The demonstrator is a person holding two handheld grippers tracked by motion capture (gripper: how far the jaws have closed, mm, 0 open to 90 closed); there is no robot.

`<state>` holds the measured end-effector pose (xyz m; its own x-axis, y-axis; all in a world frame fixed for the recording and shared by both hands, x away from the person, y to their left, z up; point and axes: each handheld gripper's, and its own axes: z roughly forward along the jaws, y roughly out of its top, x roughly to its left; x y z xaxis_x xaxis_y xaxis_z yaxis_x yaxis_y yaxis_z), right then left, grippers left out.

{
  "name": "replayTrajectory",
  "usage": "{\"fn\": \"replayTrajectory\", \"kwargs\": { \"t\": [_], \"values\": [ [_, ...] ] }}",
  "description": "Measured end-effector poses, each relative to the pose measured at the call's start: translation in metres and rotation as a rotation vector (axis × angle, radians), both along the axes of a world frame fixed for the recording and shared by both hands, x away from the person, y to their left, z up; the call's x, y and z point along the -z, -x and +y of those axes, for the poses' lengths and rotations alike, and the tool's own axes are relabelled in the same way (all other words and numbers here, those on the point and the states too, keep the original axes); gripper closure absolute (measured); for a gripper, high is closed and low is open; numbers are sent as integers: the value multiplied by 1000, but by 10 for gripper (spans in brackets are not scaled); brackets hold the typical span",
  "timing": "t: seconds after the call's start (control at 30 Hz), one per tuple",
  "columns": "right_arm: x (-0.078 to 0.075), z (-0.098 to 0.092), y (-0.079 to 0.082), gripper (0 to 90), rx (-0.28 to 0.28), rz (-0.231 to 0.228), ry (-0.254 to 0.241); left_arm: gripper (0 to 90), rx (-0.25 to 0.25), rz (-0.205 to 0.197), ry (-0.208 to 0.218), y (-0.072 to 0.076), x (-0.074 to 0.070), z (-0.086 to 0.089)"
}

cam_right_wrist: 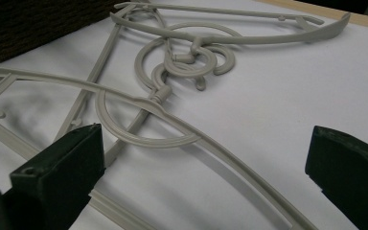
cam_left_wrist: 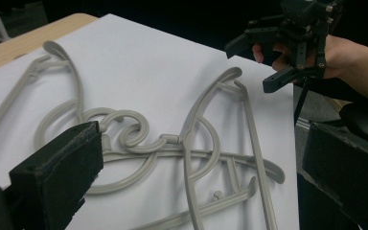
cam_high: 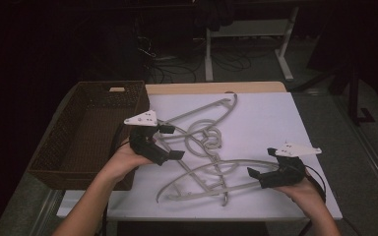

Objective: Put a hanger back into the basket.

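A tangle of grey plastic clothes hangers (cam_high: 211, 142) lies flat on a white sheet (cam_high: 268, 120), their hooks (cam_right_wrist: 182, 67) looped into one another at the middle. My left gripper (cam_high: 174, 142) hovers open over the tangle's left side, just right of the basket. In its own view the jaws (cam_left_wrist: 201, 143) stand wide apart above the hangers (cam_left_wrist: 139, 129), touching nothing. My right gripper (cam_high: 261, 162) is open at the right end of the nearest hanger arm (cam_high: 236, 163). That curved arm (cam_right_wrist: 220, 143) runs between its jaws (cam_right_wrist: 206, 143), ungripped. The right gripper (cam_left_wrist: 254, 67) also appears far off.
A brown wicker basket (cam_high: 74, 178) with nothing in it stands at the table's left, its wall close to my left hand. The basket's corner (cam_right_wrist: 28, 24) is visible. A strip of wooden tabletop (cam_high: 216, 87) borders the sheet at the back. White desk legs (cam_high: 209, 54) stand beyond.
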<state>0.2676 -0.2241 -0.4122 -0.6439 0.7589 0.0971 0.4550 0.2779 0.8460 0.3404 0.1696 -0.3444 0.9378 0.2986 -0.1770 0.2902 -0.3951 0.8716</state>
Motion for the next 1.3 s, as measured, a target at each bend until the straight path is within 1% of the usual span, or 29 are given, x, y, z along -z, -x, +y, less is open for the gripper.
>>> {"fn": "replayTrajectory", "kwargs": {
  "t": [0.07, 0.1, 0.17, 0.2, 0.27, 0.33, 0.37, 0.43, 0.47, 0.5, 0.63, 0.7, 0.73, 0.77, 0.8, 0.83, 0.9, 1.0, 1.03, 1.07, 1.1, 1.13, 1.23, 1.3],
  "values": [
    [0, 0, 0, 0, -2, 2, -1, 0, 5, -3, -2, -1, 1, -2],
    [1, 2, -1, 0, -2, -4, 0, 0, 4, 0, 1, -2, 5, -7],
    [1, 4, -2, 0, -7, -11, 2, 0, 8, 5, 3, -3, 8, -9],
    [1, 6, -3, 0, -11, -11, 5, 0, 14, 13, 2, -3, 12, -13],
    [1, 9, -3, 0, -26, -12, 10, 0, 18, 17, -7, -4, 17, -17],
    [2, 10, -4, 0, -30, -10, 14, 0, 25, 24, -15, -4, 22, -21],
    [2, 10, -4, 0, -33, -6, 14, 0, 25, 24, -15, -4, 22, -21],
    [2, 11, -4, 0, -37, -3, 20, 0, 29, 30, -32, -5, 28, -26],
    [2, 11, -4, 0, -37, -3, 20, 0, 29, 30, -32, -5, 28, -26],
    [3, 10, -4, 0, -40, 3, 23, 0, 29, 35, -40, -6, 32, -28],
    [3, 10, -4, 0, -40, 5, 23, 0, 26, 42, -75, -8, 43, -33],
    [3, 11, -5, 0, -41, 5, 24, 3, 28, 58, -88, -10, 50, -37],
    [3, 11, -5, 0, -42, 6, 24, 3, 28, 60, -99, -10, 53, -38],
    [3, 11, -5, 0, -42, 6, 24, 3, 28, 60, -99, -10, 53, -38],
    [3, 12, -5, 0, -46, 6, 26, 4, 28, 64, -119, -11, 57, -41],
    [3, 12, -5, 0, -46, 7, 28, 5, 30, 67, -124, -11, 59, -42],
    [4, 13, -5, 0, -50, 9, 34, 49, 30, 68, -131, -11, 63, -44],
    [4, 14, -4, 0, -53, 12, 40, 62, 37, 59, -172, -10, 69, -51],
    [4, 14, -4, 0, -53, 12, 41, 72, 42, 63, -189, -10, 72, -54],
    [4, 14, -4, 0, -53, 12, 41, 90, 42, 63, -189, -10, 72, -54],
    [4, 14, -4, 0, -52, 12, 43, 90, 56, 63, -213, -10, 77, -58],
    [4, 14, -4, 0, -54, 11, 43, 127, 60, 63, -223, -10, 80, -60],
    [4, 13, -4, 0, -54, 9, 45, 147, 67, 67, -264, -10, 87, -65],
    [4, 13, -4, 0, -52, 9, 45, 178, 73, 71, -282, -11, 91, -67]
  ]
}}
